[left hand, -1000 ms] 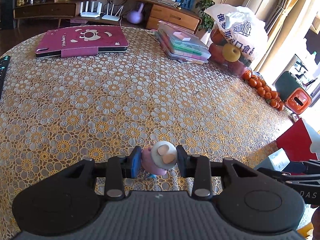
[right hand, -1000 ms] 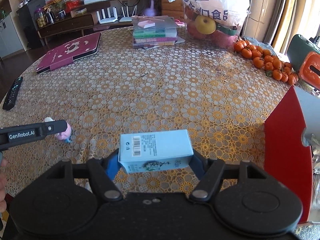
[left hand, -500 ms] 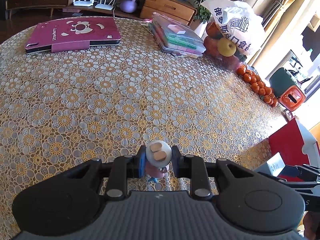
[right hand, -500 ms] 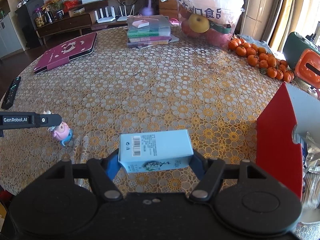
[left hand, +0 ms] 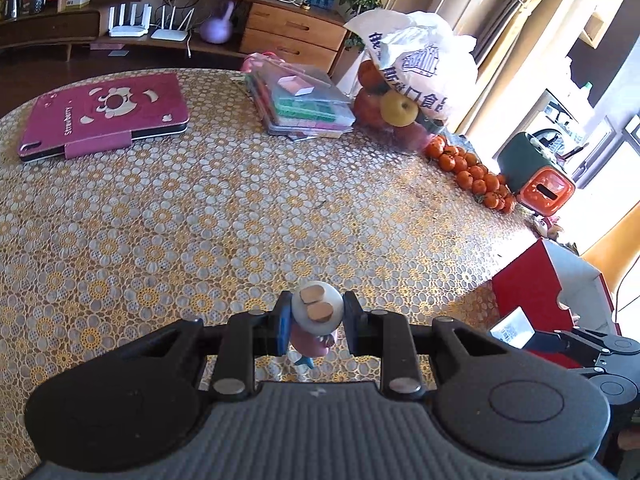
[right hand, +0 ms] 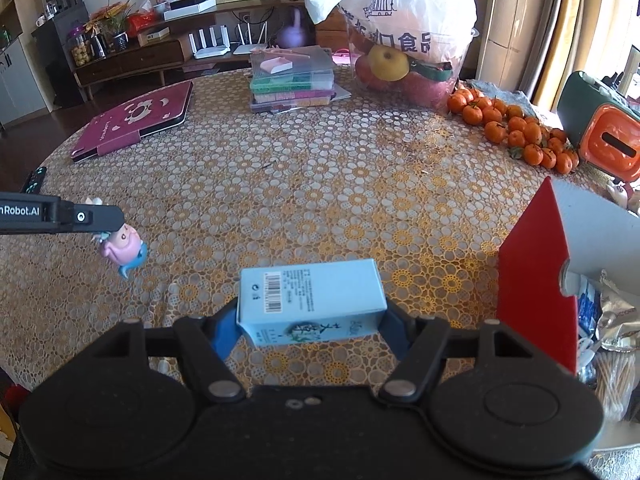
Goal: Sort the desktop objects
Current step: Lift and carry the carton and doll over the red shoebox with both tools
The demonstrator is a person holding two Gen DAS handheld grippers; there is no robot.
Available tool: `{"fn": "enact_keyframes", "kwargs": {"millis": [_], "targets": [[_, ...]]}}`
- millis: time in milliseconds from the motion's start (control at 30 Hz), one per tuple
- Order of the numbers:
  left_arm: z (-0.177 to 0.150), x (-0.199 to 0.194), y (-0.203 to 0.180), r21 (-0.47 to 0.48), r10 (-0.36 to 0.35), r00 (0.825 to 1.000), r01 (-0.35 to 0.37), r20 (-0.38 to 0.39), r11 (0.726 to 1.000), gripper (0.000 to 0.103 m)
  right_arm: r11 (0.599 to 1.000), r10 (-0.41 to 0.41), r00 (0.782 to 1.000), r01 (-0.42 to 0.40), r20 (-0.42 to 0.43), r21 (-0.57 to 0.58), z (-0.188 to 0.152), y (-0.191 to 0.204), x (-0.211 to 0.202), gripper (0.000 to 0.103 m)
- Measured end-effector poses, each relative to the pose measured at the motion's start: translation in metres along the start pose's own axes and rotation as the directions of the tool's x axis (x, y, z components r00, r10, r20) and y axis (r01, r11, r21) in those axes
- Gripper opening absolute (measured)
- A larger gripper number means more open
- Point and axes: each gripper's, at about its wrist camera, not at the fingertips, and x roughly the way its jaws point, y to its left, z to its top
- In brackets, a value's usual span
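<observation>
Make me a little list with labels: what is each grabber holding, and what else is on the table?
left gripper: shut on the pink toy figure, lifted off the table
right gripper: shut on the blue box
table: lace flower cloth
far side: maroon tablet case, stack of plastic cases, bag of fruit
right edge: pile of tangerines, red box

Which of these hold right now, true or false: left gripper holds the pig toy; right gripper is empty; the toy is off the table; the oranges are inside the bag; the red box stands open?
1. The left gripper holds the pig toy. True.
2. The right gripper is empty. False: it is shut on a blue carton.
3. The toy is off the table. True.
4. The oranges are inside the bag. False: they lie loose on the table beside it.
5. The red box stands open. True.
</observation>
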Motion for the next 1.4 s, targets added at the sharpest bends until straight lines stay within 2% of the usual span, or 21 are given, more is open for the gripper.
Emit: {"fn": "enact_keyframes", "kwargs": {"millis": [367,800,1100,1400], "targets": [[0.009,-0.017,-0.086,0.142,-0.095,0.995,0.096,-0.013,0.985,0.025,0.999,-0.035,0.999,0.035,0.008,0.016,-0.004,-0.038,-0.049,0.070],[0.000,-0.010,-0.186,0.248,-0.189,0.980,0.200,-0.068,0.948,0.025,0.984,-0.143,0.989,0.137,0.041,0.111,-0.032,-0.121,-0.100,0.070],[-0.005,0.004,-0.248,0.313,-0.228,0.968,0.250,-0.104,0.916,0.025,0.964,-0.206,0.978,0.198,0.029,0.180,-0.051,-0.183,-0.115,0.070],[-0.005,0.031,-0.299,0.369,-0.233,0.962,0.269,-0.140,0.890,0.025,0.940,-0.248,0.969,0.239,0.007,0.244,-0.066,-0.235,-0.113,0.070]]}}
